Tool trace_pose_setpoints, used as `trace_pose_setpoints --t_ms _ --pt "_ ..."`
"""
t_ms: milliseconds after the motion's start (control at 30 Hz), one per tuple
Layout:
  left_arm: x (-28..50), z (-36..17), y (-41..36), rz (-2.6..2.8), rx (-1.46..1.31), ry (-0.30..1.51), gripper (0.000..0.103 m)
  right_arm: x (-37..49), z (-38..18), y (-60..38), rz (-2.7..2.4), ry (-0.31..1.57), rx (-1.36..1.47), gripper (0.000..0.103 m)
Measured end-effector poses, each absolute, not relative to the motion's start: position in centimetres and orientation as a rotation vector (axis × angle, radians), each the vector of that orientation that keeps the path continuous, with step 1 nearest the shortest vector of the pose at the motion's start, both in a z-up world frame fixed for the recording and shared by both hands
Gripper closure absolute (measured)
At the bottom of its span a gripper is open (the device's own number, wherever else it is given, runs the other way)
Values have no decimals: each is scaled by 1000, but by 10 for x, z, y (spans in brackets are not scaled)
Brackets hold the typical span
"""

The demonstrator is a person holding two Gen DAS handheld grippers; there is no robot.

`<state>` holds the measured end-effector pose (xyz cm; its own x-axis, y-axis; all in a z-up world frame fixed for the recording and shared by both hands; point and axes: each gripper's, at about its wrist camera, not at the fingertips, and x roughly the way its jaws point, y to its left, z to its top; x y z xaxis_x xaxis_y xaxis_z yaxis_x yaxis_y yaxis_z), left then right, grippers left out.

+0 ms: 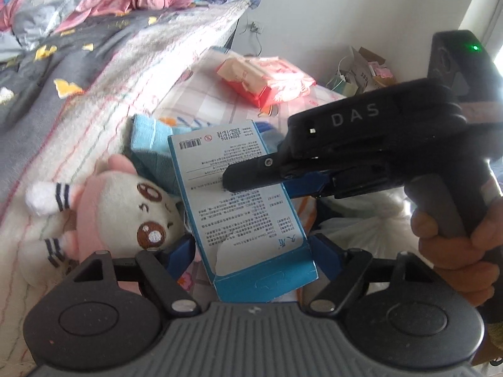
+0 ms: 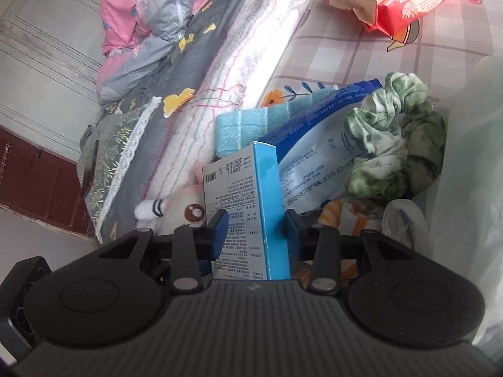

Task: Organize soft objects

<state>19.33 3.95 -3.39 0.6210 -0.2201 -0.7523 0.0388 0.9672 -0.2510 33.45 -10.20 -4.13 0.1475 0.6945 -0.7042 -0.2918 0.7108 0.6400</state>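
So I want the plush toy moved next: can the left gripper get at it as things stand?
Probably not yet: the left gripper has the blue box between its fingers, also held by the right gripper. The plush toy lies exposed just left.
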Motion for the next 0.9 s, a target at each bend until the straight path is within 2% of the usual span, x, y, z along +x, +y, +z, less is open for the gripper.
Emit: trace_pose_setpoints --t_ms 400,633,900 --pt "171 29 -10 -240 -96 780 22 300 20 -165 750 1069 495 66" --pt "180 55 -92 -390 -23 764 22 276 47 -261 659 964 584 66" --pt "217 52 -211 -593 33 807 22 254 49 -402 440 904 673 66"
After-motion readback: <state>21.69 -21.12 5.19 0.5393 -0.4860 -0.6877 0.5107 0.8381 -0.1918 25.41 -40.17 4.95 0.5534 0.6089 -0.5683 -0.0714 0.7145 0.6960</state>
